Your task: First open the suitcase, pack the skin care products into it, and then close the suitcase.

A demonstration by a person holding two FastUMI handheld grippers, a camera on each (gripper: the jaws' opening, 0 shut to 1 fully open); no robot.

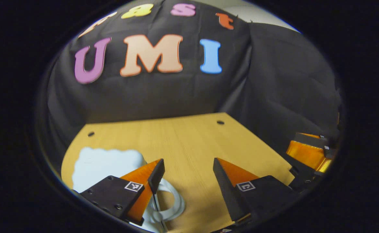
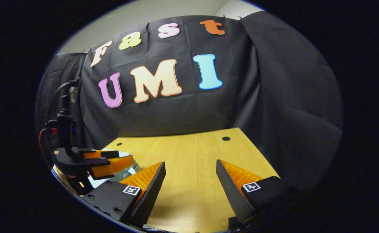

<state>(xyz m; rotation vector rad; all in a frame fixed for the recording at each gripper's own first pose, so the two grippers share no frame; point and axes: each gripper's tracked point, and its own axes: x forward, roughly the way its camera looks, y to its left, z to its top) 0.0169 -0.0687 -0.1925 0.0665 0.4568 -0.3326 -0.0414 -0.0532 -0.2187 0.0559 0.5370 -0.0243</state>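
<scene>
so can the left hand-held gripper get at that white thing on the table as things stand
Probably yes: the left hand-held gripper is open, the white thing lies just beside its left finger on the table, nothing between.

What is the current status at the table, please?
Both hand-held grippers open, holding nothing. White case low left on table. Nothing blocking.

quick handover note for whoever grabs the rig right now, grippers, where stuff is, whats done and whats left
Left gripper: open, holding nothing, above the wooden table. It also shows at the left of the right gripper view.
Right gripper: open, holding nothing, over bare table.
A pale blue and white object with a white looped handle lies at the table's near left, under the left gripper; I cannot tell whether it is the suitcase.
Nothing looks opened or packed from here. Left: open the suitcase, pack the skin care products, close it.
</scene>
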